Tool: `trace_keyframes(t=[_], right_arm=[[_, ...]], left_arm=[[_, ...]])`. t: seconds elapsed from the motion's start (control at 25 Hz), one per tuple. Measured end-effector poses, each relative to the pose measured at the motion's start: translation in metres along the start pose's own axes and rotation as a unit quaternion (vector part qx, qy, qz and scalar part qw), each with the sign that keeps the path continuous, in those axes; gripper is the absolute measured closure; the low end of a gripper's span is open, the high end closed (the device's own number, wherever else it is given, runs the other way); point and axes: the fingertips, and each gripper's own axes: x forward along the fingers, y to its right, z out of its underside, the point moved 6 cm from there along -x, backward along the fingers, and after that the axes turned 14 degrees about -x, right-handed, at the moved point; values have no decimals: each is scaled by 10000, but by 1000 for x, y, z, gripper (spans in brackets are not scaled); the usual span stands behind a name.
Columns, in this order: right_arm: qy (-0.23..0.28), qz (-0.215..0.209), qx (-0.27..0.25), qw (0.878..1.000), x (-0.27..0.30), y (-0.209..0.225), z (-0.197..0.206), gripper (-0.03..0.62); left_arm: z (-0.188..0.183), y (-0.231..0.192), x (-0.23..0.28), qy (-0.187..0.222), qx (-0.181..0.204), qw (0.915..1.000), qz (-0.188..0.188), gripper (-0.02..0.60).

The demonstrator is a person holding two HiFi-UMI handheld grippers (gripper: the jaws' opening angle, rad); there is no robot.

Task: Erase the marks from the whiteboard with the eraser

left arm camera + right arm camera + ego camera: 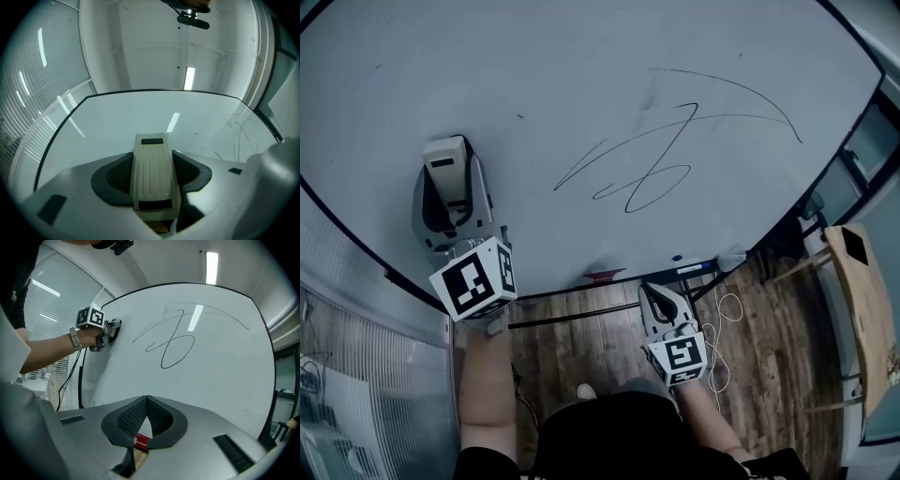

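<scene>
The whiteboard (534, 84) fills the head view, with thin black scribbled marks (661, 159) right of its middle. My left gripper (448, 178) is shut on a beige ribbed eraser (443, 159), held at the board's left part, well left of the marks. In the left gripper view the eraser (152, 183) sits upright between the jaws of the left gripper (152, 156), and the marks (239, 136) show faintly at far right. My right gripper (661, 298) hangs below the board's bottom edge. Its jaws (146, 399) meet at the tips with nothing held. The marks (176, 345) lie ahead of it.
The ledge under the board carries a small red object (603, 276) and a blue-capped marker (694, 267). A wooden piece of furniture (862, 309) stands at the right. White cable (727, 319) lies on the wood floor. A ribbed glass wall (356, 356) runs along the left.
</scene>
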Motion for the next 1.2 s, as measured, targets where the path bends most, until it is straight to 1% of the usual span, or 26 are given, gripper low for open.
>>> trace_keyframes(t=[0.12,0.24,0.32,0.48,0.56,0.64,0.76,1.04,1.12,1.2], right_arm=[[-23,-52,-22,10000,3,-8,-1,568],[-29,-95,-17,9999,7,-11,1,568],[-13,-132,-3,9999,11,-10,2,568],[44,-266,-37,9996,19,-5,2,568],[106,-340,-82,9993,22,0,0,568],[179,-415,-127,9989,26,6,-2,568],[290,-528,-195,9980,28,18,-6,568],[373,-748,-307,9960,23,51,0,568],[369,-764,-305,9959,20,63,5,568],[363,-782,-296,9958,19,75,10,568]], left_arm=[[11,-20,-11,-62,-39,9998,-206,324],[20,-31,-21,-112,-68,9993,-340,324],[26,-35,-26,-133,-99,9990,-412,324],[38,-37,-35,-176,-281,9977,-597,324],[46,-35,-41,-220,-242,9970,-707,324],[54,-30,-47,-285,-213,9961,-806,324],[66,-21,-53,-377,-286,9943,-952,324],[82,14,-59,-479,-564,9906,-1154,325],[83,27,-58,-444,-605,9903,-1172,326],[83,45,-56,-469,-643,9908,-1090,325]])
